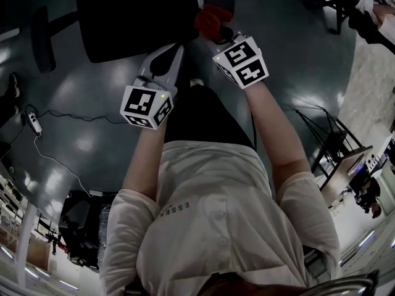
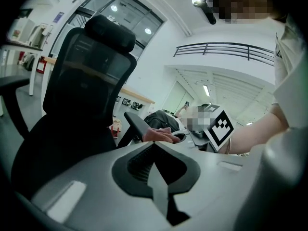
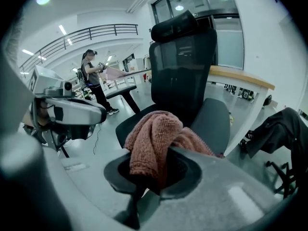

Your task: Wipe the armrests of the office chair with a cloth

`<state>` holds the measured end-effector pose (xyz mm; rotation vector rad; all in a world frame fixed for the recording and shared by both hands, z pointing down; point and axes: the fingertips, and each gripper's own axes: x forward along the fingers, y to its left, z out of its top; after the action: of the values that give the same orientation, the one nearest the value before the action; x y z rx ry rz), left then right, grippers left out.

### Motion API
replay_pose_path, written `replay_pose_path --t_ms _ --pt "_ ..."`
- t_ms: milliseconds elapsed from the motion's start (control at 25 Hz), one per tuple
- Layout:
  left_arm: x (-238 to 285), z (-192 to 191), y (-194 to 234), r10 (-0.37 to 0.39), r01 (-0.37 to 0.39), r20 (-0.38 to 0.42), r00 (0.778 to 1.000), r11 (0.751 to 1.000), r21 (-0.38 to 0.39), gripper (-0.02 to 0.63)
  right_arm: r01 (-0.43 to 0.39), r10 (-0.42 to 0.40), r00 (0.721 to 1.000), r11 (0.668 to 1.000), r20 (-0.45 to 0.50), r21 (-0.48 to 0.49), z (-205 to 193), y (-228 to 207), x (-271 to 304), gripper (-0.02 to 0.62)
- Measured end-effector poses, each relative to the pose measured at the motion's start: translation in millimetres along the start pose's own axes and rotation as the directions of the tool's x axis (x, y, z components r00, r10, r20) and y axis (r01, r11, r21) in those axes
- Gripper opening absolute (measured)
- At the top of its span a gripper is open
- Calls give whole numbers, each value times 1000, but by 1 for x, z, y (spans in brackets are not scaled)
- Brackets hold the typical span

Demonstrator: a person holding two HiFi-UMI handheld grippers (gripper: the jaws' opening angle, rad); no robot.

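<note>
A black mesh office chair point(image 2: 82, 81) stands in front of me. Its right armrest point(image 3: 216, 121) is a dark grey pad; the left armrest point(image 1: 40, 39) shows at the head view's upper left. My right gripper point(image 3: 147, 174) is shut on a pink-red knitted cloth point(image 3: 154, 136), and the cloth point(image 2: 161, 135) lies against the near end of the right armrest point(image 2: 134, 124). In the head view the cloth point(image 1: 208, 18) shows just beyond the right gripper point(image 1: 217, 34). My left gripper point(image 1: 174, 49) hangs beside it, left of the armrest, shut with nothing in it.
A cable and a small box point(image 1: 34, 123) lie on the grey floor at the left. A desk point(image 3: 243, 78) stands behind the chair, and a dark jacket point(image 3: 284, 129) hangs on another chair at the right. A person point(image 3: 94, 76) stands far off.
</note>
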<state>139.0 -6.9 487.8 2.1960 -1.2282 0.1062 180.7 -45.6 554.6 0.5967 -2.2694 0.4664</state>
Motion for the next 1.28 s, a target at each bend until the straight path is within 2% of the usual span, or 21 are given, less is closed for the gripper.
replay_pose_path --t_ms 240,400,600,720,960,1160,1280 --pt "-31 19 -13 20 -22 28 999 998 63 17 17 -21 998 998 63 68 0 13 -32 52" --pt "-60 50 -18 73 -82 108 991 993 85 17 44 -62 987 991 145 125 7 28 -80 52" --pt "-97 101 -10 94 -131 207 974 976 173 17 77 -119 949 986 292 149 48 39 -121 52" --pt "-124 119 -22 120 -167 250 961 970 178 17 74 -128 926 984 355 162 66 52 -156 52" --pt "-160 136 -39 124 -185 287 950 962 198 17 89 -131 899 989 418 119 93 74 -201 52" --pt "-205 132 -47 109 -178 290 951 959 221 17 213 -197 891 977 408 6 94 113 -220 52" --pt "-242 130 -47 109 -187 303 947 951 244 17 256 -225 876 966 427 -18 99 145 -225 52"
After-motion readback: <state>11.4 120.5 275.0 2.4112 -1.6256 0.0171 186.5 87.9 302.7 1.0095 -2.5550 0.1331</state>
